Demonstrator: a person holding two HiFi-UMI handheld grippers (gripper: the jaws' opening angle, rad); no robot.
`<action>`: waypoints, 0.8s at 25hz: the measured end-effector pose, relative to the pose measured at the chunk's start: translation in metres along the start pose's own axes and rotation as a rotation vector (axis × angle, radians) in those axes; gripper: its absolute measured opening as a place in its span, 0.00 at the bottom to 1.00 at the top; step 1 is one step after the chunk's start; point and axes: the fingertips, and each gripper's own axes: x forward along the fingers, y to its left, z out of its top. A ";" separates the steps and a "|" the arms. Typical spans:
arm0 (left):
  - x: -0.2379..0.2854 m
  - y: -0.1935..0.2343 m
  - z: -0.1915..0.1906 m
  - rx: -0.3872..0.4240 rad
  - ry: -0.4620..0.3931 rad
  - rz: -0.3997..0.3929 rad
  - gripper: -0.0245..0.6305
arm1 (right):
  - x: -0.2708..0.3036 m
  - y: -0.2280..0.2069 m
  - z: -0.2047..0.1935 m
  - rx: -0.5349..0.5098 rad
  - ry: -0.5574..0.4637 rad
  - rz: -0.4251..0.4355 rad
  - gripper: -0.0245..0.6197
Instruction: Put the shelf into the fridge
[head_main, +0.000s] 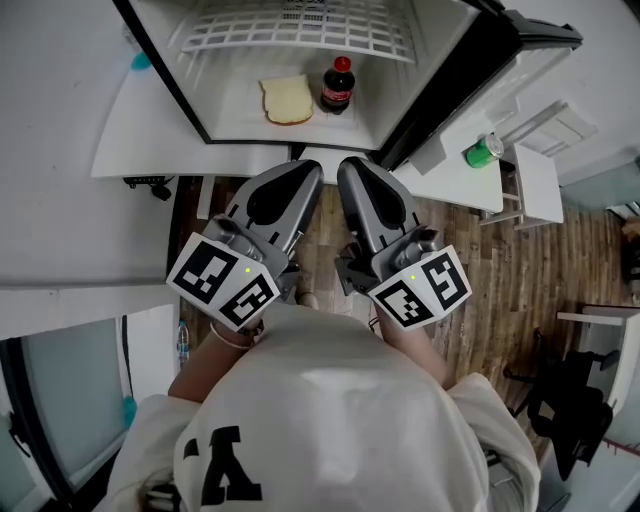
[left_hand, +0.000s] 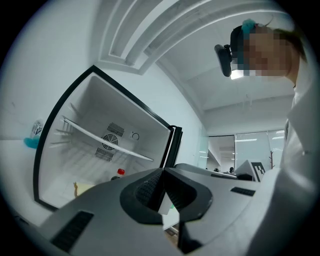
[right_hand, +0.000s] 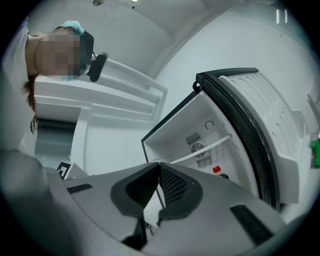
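The white wire shelf (head_main: 300, 30) sits across the upper part of the open fridge (head_main: 170, 80), seen as a thin white bar (left_hand: 105, 137) in the left gripper view and again as the shelf (right_hand: 207, 149) in the right gripper view. Both grippers hang side by side in front of the fridge, close to the person's chest and apart from the shelf. My left gripper (head_main: 308, 172) is shut with nothing in it, its jaws pressed together (left_hand: 162, 172). My right gripper (head_main: 350, 165) is likewise shut and empty (right_hand: 159, 166).
Below the shelf, on the fridge floor, lie a slice of bread (head_main: 287, 100) and a cola bottle (head_main: 338, 85). The fridge door (head_main: 470, 170) swings out to the right with a green can (head_main: 483, 151) in its rack. A wooden floor (head_main: 510, 270) lies underfoot.
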 end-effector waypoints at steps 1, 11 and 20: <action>-0.002 0.000 -0.001 0.000 -0.002 0.005 0.05 | -0.001 0.001 -0.002 0.002 0.003 0.006 0.08; -0.010 -0.017 -0.006 0.002 -0.017 0.003 0.05 | -0.010 0.012 -0.008 0.030 0.010 0.045 0.08; -0.010 -0.022 -0.007 -0.002 -0.002 -0.016 0.05 | -0.012 0.013 -0.001 0.028 -0.010 0.035 0.08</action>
